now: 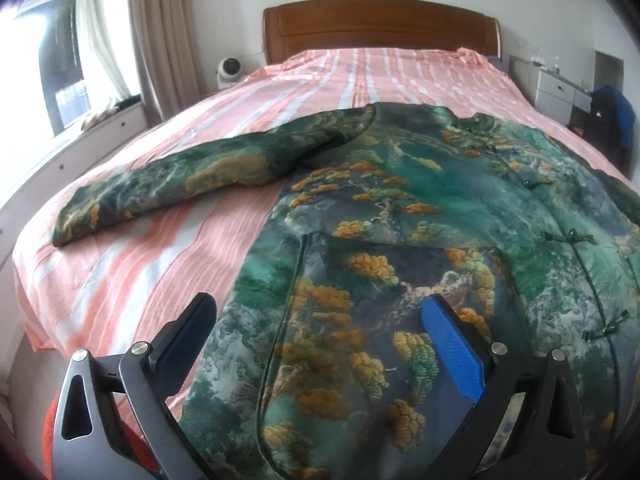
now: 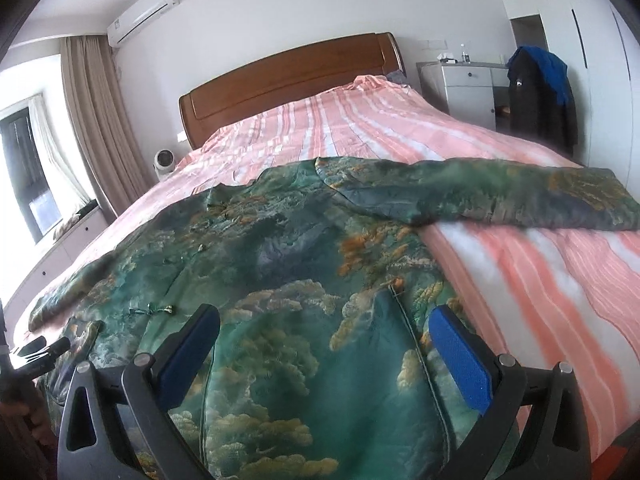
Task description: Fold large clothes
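Note:
A large padded jacket with a green landscape print and orange-yellow trees lies flat, front up, on the bed. Its left sleeve stretches out to the left over the sheet. In the right wrist view the jacket fills the middle and its other sleeve stretches to the right. My left gripper is open and empty above the jacket's lower left hem. My right gripper is open and empty above the lower right hem, near a pocket seam.
The bed has a pink and white striped sheet and a wooden headboard. A window and curtain are on the left. A white cabinet and a chair with dark clothes stand on the right. The bed's foot edge is near me.

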`<state>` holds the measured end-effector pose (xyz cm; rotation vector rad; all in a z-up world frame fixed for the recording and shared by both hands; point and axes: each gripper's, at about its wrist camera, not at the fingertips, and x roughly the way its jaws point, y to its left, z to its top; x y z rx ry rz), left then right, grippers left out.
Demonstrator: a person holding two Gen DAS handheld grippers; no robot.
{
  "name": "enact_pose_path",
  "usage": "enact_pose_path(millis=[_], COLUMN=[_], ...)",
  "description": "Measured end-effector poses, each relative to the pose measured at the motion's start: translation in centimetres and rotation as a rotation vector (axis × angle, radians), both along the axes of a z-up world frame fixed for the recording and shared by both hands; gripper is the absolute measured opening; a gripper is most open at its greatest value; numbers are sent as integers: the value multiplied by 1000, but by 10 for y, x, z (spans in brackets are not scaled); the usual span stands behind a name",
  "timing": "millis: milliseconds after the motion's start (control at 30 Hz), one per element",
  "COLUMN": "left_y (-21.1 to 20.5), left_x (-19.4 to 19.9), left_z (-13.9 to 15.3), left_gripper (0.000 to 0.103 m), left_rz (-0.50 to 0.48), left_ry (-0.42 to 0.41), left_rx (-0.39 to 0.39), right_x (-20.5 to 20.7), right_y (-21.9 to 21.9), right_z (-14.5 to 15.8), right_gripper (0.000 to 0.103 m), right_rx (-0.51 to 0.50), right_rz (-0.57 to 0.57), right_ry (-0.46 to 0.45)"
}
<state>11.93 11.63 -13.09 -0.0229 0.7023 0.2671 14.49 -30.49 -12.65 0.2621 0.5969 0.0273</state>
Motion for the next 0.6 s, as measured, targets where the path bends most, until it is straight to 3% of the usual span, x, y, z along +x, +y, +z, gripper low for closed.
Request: enact_pose_path(millis=[500,600], left_y=[5,6], left_x=[0,0], left_z=[1,1], left_gripper=[103,103], left_rz=[41,46], left_ry=[-2,-1], left_rx=[9,13], right_x=[1,1], right_y=[2,-6], right_z=[-2,2], right_gripper=[103,103], right_rx=[-17,18], right_rz=[7,0], right_ry=[17,19])
